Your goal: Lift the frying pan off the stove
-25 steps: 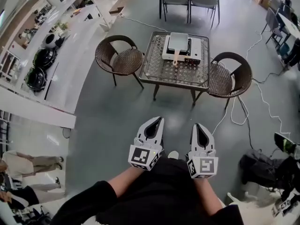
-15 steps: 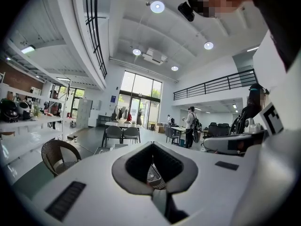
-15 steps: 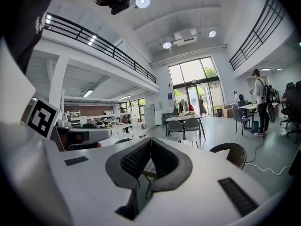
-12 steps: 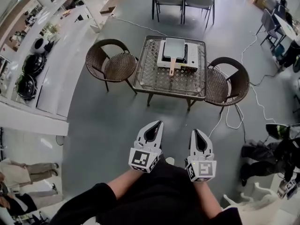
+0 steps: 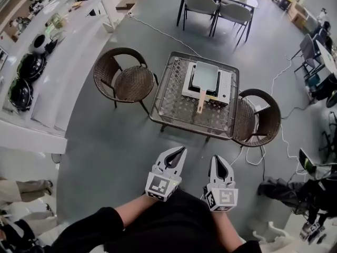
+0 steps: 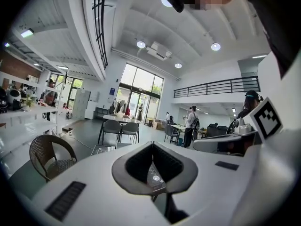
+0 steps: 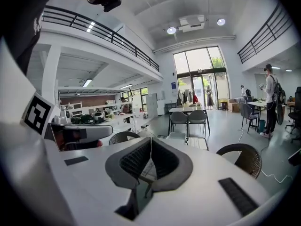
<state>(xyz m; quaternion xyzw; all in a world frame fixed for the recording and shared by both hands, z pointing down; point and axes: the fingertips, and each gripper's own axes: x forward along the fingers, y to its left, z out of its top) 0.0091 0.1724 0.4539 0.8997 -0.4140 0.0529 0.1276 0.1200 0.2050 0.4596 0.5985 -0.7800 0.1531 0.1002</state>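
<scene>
A grey square frying pan [image 5: 206,75] with a wooden handle [image 5: 202,102] rests on a white stove [image 5: 224,91] on a low glass-topped table [image 5: 176,101], a few steps in front of me. My left gripper [image 5: 180,150] and right gripper [image 5: 217,158] are held side by side close to my body, well short of the table. Both are shut with nothing between the jaws. In the left gripper view the left gripper's [image 6: 153,143] tips meet. The right gripper view shows the right gripper [image 7: 151,138] shut too, with the pan [image 7: 178,136] small beyond it.
Wicker chairs stand left [image 5: 125,78] and right [image 5: 259,115] of the table. White cables [image 5: 251,152] trail on the floor by the right chair. A long white counter [image 5: 47,83] runs along the left. A dining table with grey chairs [image 5: 218,4] stands behind, and bags [image 5: 295,191] lie at right.
The head view has swung, so the table now sits lower and turned in the frame. Both grippers stay shut and close together in front of my body.
</scene>
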